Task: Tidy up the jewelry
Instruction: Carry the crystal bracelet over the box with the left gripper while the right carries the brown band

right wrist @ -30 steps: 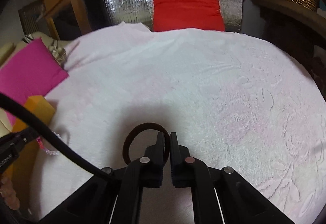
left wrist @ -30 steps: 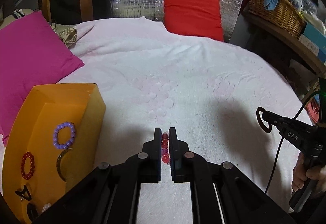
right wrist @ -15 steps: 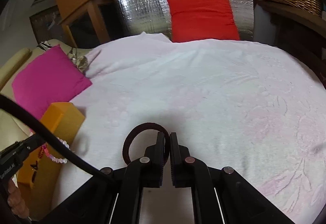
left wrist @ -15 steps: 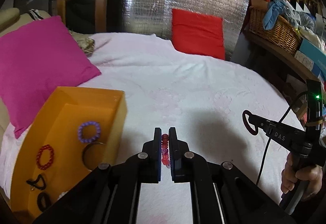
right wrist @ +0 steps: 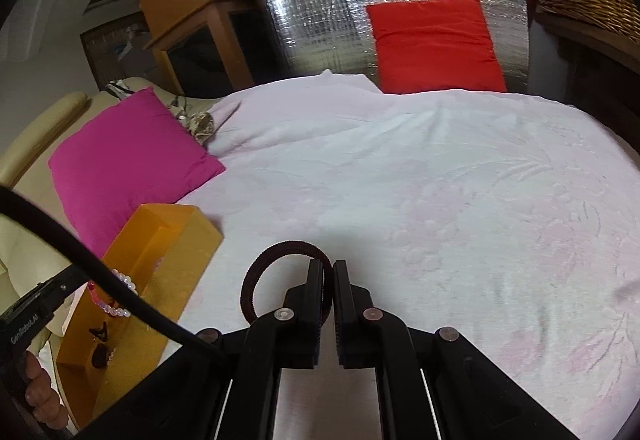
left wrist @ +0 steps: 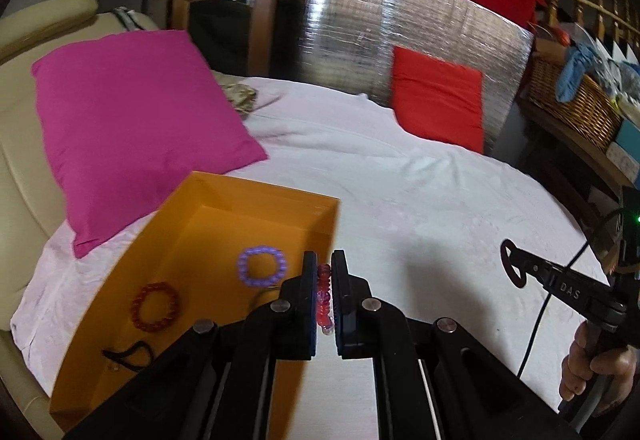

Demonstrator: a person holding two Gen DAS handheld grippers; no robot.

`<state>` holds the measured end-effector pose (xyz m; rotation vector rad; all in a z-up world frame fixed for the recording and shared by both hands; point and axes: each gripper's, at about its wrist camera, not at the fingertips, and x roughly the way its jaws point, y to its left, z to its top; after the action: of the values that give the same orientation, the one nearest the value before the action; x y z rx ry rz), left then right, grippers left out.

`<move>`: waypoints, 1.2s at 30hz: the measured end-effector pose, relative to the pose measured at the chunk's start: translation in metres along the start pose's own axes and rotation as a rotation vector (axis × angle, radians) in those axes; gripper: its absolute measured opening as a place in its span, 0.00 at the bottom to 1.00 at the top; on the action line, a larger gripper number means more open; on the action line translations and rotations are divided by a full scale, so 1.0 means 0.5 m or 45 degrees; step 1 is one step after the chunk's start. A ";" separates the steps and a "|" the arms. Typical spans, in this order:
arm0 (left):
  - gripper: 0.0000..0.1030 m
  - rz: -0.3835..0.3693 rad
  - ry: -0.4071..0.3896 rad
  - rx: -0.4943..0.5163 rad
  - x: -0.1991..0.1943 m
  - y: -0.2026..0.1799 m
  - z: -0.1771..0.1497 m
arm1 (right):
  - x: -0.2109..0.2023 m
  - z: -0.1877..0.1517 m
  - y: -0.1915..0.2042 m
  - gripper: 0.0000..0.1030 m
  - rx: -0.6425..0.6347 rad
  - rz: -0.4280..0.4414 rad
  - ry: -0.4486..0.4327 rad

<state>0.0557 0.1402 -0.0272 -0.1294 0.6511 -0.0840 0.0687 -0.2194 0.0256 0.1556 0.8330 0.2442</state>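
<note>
My left gripper [left wrist: 324, 268] is shut on a pink and clear beaded bracelet [left wrist: 323, 300] and holds it over the right rim of the orange box [left wrist: 256, 199]. The box holds a purple bead bracelet [left wrist: 262, 267], a red bead bracelet [left wrist: 156, 306] and a dark hair tie [left wrist: 128, 354]. My right gripper [right wrist: 327, 272] is shut on a dark brown hair band [right wrist: 256, 280] above the pale pink bedspread [right wrist: 440, 199]. The right gripper also shows in the left wrist view [left wrist: 514, 266], to the right of the box. The box also shows in the right wrist view [right wrist: 168, 240].
A magenta pillow [left wrist: 132, 127] lies behind the box. A red cushion [left wrist: 438, 103] leans on a silver foil panel [left wrist: 380, 31] at the back. A wicker basket [left wrist: 572, 107] stands on a shelf at the right. A black cable [right wrist: 80, 260] crosses the right wrist view.
My left gripper has risen and moved left with the beaded bracelet, from above the bedspread to the box's right rim. My right gripper has risen with the hair band.
</note>
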 end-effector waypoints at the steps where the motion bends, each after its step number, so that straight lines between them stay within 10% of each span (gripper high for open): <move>1: 0.07 0.008 -0.001 -0.011 -0.001 0.010 0.001 | 0.002 0.000 0.007 0.06 0.000 0.006 0.003; 36: 0.07 0.179 0.145 -0.141 0.052 0.150 -0.024 | 0.088 -0.044 0.149 0.06 -0.014 0.161 0.040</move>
<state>0.0717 0.2103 -0.0634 -0.1862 0.7773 0.0810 0.0695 -0.1349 -0.0031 0.1948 0.8539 0.3709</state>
